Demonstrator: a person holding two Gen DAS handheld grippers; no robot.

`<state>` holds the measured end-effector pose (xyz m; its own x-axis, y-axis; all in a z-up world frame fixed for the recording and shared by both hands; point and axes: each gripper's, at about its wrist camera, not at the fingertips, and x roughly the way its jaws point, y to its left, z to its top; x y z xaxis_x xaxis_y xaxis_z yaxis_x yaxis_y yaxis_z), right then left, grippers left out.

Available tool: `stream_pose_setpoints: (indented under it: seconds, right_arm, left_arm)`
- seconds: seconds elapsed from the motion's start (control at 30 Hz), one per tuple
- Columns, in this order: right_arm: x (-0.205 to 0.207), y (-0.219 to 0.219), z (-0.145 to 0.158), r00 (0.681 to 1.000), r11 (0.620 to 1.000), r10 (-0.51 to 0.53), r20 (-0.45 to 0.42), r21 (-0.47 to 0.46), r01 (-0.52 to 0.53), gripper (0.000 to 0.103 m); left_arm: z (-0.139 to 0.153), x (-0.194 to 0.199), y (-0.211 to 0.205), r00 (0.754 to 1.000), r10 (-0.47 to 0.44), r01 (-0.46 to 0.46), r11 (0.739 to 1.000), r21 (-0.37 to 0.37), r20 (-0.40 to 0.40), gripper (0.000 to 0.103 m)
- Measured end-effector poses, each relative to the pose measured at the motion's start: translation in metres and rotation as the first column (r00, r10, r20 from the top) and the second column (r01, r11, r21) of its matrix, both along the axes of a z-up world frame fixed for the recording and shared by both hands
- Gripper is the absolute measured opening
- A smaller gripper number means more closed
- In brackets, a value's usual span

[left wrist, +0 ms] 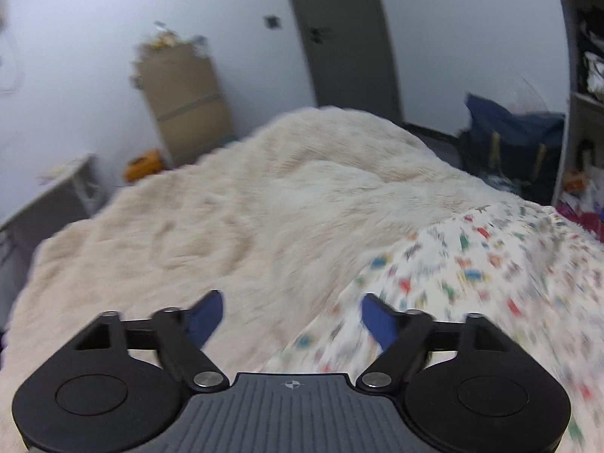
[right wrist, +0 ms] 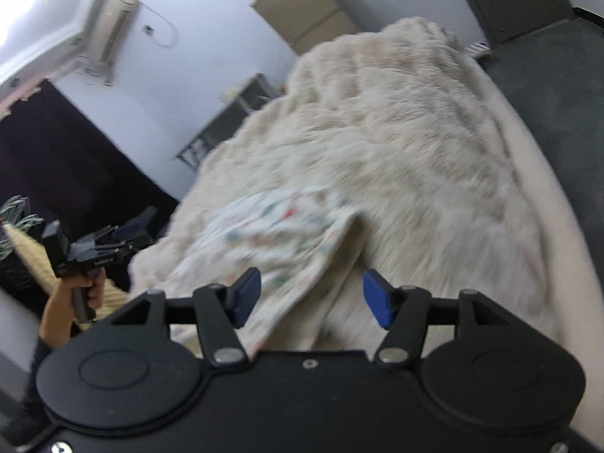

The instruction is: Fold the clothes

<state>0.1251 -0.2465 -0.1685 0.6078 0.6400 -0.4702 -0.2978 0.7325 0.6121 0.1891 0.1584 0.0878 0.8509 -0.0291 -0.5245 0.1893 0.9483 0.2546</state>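
No readable brand or label anywhere; a small round crosshair mark sits on the left tongs' (left wrist: 292,315) body, and motion blur smears the rest. Left tongs spread, nothing between the blue pads (left wrist: 205,319). Right tongs (right wrist: 311,296) also spread, empty — the printed garment (right wrist: 271,241) lies on the bed under and ahead of them, pads not pressing it. Garment: white cloth with small coloured figures, part folded, resting on the cream fluffy blanket (left wrist: 245,207). In the right wrist view a hand (right wrist: 81,294) grips the left tool's handle off the bed's edge. Around: cardboard boxes (left wrist: 185,102) against the wall, grey door (left wrist: 339,34), dark blue bag (left wrist: 509,132), a side table (left wrist: 56,192), shelving at far right.
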Motion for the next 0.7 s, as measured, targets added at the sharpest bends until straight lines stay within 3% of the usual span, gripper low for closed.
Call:
stream_pose_setpoints:
  seconds: [0.03,0.13,0.23,0.37,0.43,0.53,0.7]
  right_arm:
    - [-0.011,0.005,0.004,0.999,0.999,0.028,0.018,-0.02,-0.027,0.063]
    - [-0.036,0.016,0.022,0.99,0.987,0.103,0.095,-0.131,-0.091,0.067]
    - [-0.067,0.033,0.04,0.967,0.956,0.206,0.151,-0.243,-0.166,0.071]
    - [-0.108,0.056,0.06,0.932,0.895,0.302,0.2,-0.396,-0.204,0.072]
    - [-0.131,0.067,0.069,0.916,0.854,0.336,0.221,-0.482,-0.196,0.072]
    - [-0.17,0.085,0.076,0.855,0.769,0.438,0.279,-0.608,-0.196,0.072]
    - [-0.2,0.105,0.068,0.787,0.663,0.549,0.281,-0.72,-0.205,0.072]
  left_arm:
    - [0.003,-0.037,0.012,0.999,0.043,-0.043,0.999,0.025,0.024,0.083]
    - [0.002,-0.095,0.027,0.99,0.122,-0.129,0.987,0.097,0.077,0.091]
    - [-0.005,-0.164,0.046,0.96,0.239,-0.261,0.952,0.16,0.145,0.091]
    - [-0.019,-0.24,0.05,0.937,0.28,-0.313,0.939,0.146,0.209,0.093]
    - [-0.028,-0.273,0.047,0.94,0.251,-0.285,0.95,0.126,0.232,0.095]
    - [-0.046,-0.313,0.044,0.956,0.175,-0.209,0.97,0.125,0.236,0.096]
    - [-0.072,-0.327,0.053,0.975,0.147,-0.183,0.956,0.229,0.166,0.096]
